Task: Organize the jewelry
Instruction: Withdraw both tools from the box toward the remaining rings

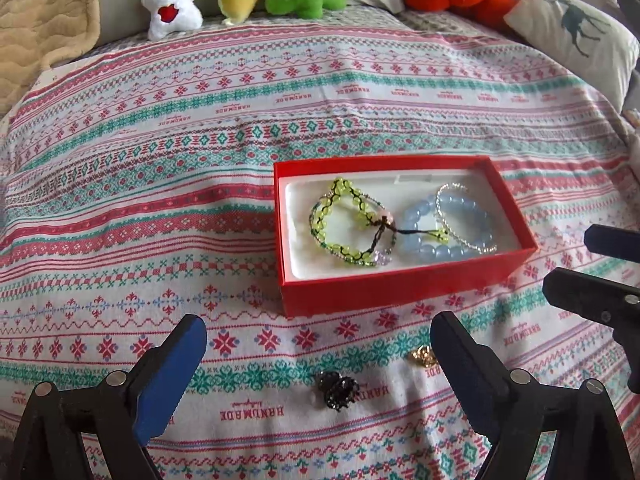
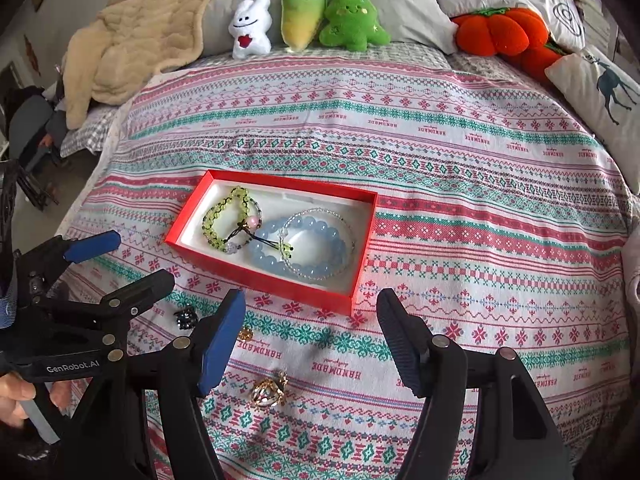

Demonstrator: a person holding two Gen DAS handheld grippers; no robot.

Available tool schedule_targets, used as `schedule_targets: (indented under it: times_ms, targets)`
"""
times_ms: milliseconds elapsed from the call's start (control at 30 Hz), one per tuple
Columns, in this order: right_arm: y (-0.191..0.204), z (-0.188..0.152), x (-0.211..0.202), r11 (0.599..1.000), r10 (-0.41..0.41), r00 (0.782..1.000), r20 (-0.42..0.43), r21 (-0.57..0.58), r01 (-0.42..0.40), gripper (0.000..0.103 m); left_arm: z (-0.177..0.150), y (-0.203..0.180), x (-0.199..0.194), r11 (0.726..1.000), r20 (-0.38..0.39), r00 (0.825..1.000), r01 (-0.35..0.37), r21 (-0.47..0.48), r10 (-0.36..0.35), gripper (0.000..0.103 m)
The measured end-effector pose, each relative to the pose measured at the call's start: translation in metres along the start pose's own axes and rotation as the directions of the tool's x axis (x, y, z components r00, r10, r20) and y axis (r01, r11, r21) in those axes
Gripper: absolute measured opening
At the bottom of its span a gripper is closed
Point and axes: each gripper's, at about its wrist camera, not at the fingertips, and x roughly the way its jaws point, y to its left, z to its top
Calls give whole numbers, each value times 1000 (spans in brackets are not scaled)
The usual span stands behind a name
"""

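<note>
my left gripper has its fingers wide open, and the black ring sits right between them. my right gripper is open too, with the gold ring just below its fingers.

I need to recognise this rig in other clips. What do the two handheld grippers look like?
Both are matte black linkage frames with silver round pivot pins. Each left gripper and right gripper finger carries a flat blue pad. The left one's side reads "GenRobot.AI" in white. A bare hand grips its handle.
</note>
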Motion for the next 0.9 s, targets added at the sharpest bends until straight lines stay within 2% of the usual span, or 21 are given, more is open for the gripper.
schedule_targets:
  times_ms: [333,533,900]
  targets:
    - [14,-29,-5,999,-17,999,-31,-42,16,73,-29,-2,-1,999,-45,998,-34,25,35,94]
    - [16,-47,3,999,-22,998,-64,-43,19,73,-49,6,4,999,-75,997,-30,26,32,94]
    - [24,-80,21,989,-49,989,-140,-142,29,73,-80,17,11,996,-105,993,-45,75,53,94]
